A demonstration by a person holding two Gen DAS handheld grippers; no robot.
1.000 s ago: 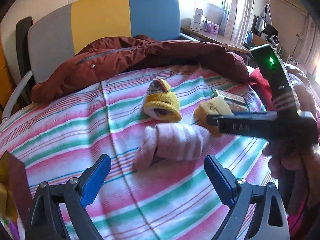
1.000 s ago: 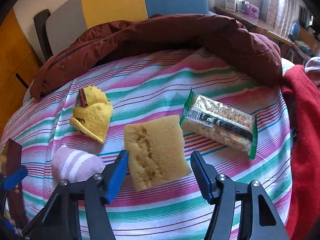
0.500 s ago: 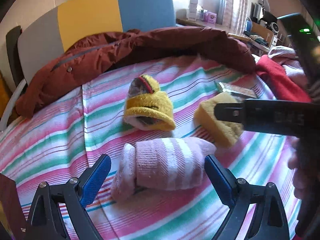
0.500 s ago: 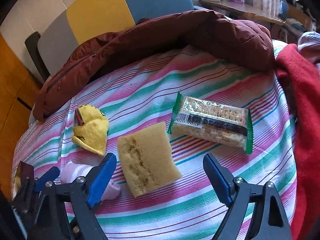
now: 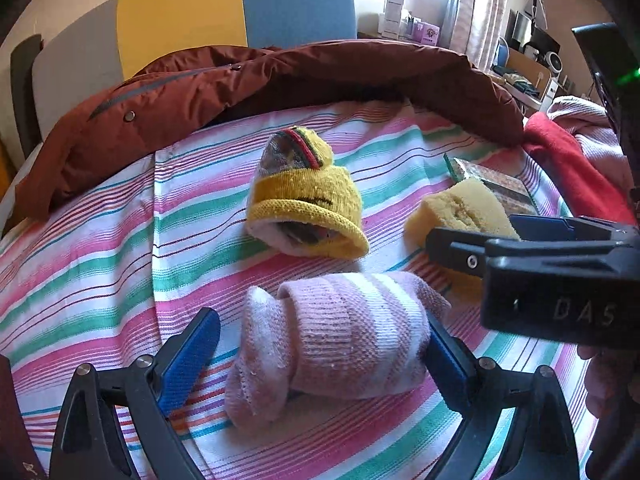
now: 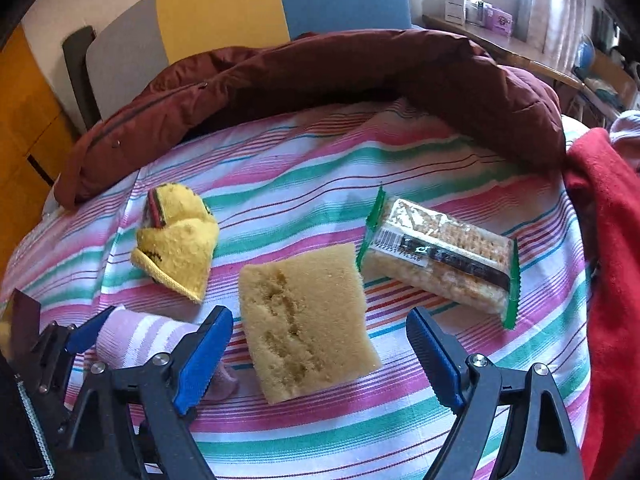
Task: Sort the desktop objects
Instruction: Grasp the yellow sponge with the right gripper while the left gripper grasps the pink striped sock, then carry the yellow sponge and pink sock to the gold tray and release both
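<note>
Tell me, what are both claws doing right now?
Left claw open, straddling pink sock, not pinching. Right claw open, jaws just widened, yellow sponge lying loose between them. Nothing in the way.

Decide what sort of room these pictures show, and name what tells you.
Probably a bedroom at home: a striped sheet like bedding, a padded headboard behind it, a quilted coat and rolled socks lying on it.

The striped sheet is smooth woven cloth. The pink sock is ribbed knit, fuzzy at the cuff; the yellow sock is nubbly knit. The sponge looks porous and matt (pitted along the middle). The cracker pack wears glossy clear film. The maroon jacket seems slick, perhaps nylon.
</note>
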